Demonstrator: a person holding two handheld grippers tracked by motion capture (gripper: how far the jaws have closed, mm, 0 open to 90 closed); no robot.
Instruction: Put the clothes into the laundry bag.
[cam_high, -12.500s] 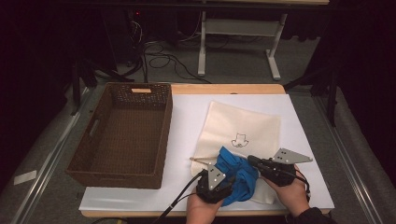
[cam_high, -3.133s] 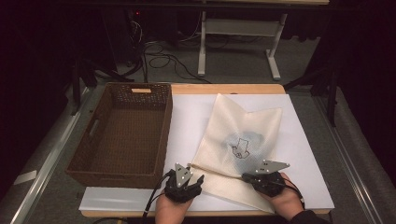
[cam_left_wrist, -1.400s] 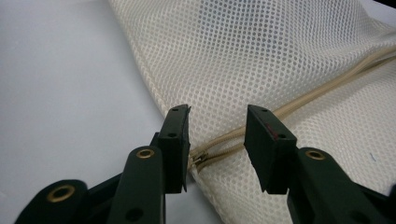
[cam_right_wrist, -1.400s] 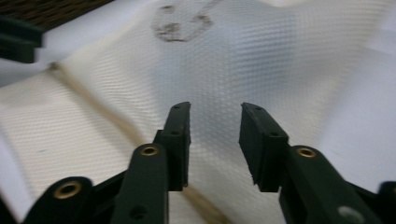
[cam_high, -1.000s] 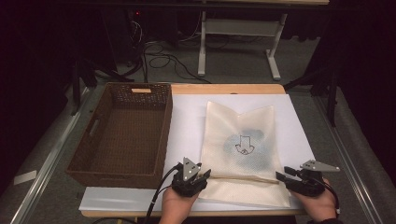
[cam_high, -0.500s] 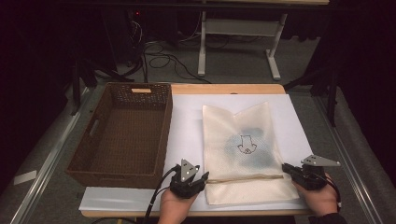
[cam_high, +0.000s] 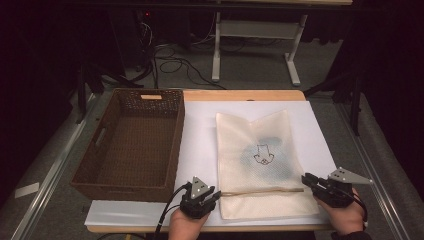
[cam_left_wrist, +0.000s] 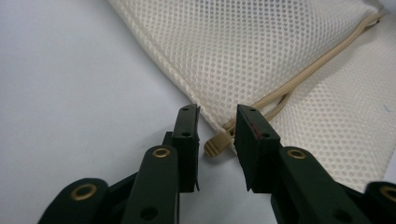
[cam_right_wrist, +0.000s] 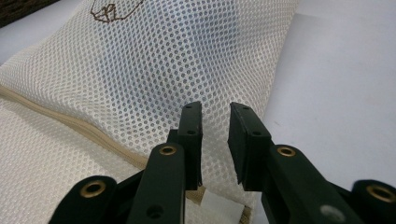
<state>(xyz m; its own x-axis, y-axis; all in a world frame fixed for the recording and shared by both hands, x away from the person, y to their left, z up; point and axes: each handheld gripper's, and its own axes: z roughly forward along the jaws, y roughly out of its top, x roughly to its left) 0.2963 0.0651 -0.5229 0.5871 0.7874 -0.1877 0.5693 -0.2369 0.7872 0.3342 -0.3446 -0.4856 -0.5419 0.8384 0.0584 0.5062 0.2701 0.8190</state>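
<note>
The zip pull (cam_left_wrist: 218, 145) sits between the left hand-held gripper's (cam_left_wrist: 216, 135) just-narrowing, still-parted jaws, the bag (cam_high: 260, 160) (zip running rightward) reaching the right hand-held gripper (cam_right_wrist: 215, 135), slightly parted above mesh.

No readable text, brand or number anywhere. Only mark: small dark line drawing (cam_high: 263, 154) printed on mesh bag (cam_high: 260, 165), no letters legible in it. Small white tag (cam_right_wrist: 219, 207) at bag edge was blank.
</note>
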